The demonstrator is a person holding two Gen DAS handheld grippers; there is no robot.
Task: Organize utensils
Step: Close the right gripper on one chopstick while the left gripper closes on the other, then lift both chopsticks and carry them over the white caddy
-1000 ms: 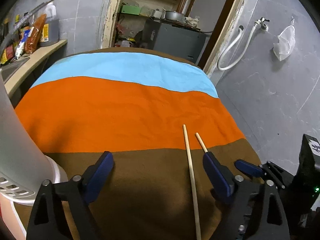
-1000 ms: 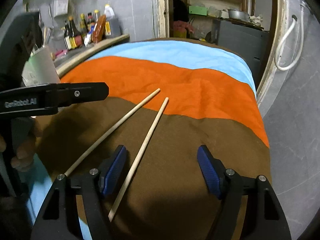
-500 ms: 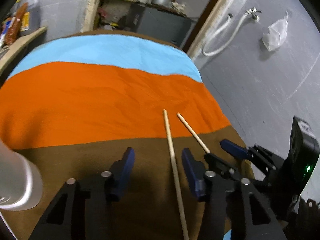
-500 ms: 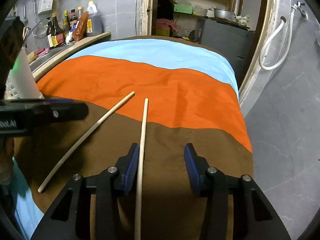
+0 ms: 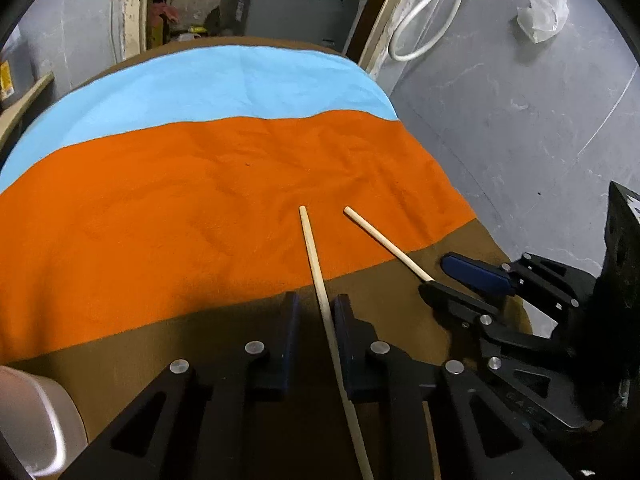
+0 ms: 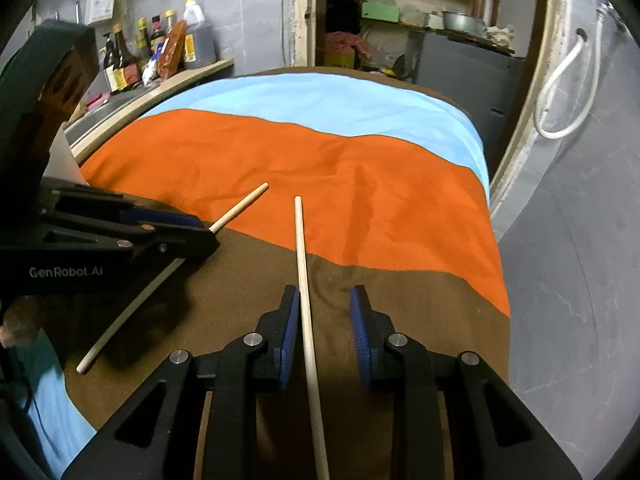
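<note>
Two wooden chopsticks lie on a striped cloth. The left chopstick [image 5: 316, 264] [image 6: 236, 213] runs between the pads of my left gripper [image 5: 314, 316], which are narrowed around it but with a small gap on each side. The right chopstick [image 6: 302, 256] [image 5: 384, 242] lies between the pads of my right gripper [image 6: 325, 308], close to the left pad, with a wider gap to the right pad. Both chopsticks rest on the cloth. Each gripper shows in the other's view: left [image 6: 176, 236], right [image 5: 452, 280].
The table cloth [image 5: 200, 200] has blue, orange and brown bands. A white utensil holder [image 5: 36, 420] stands at the near left. A counter with sauce bottles [image 6: 152, 56] is at the left. The table's right edge drops to a grey floor [image 6: 580, 260].
Both grippers have narrowed from wide open. Each has moved so that a chopstick now lies between its pads.
</note>
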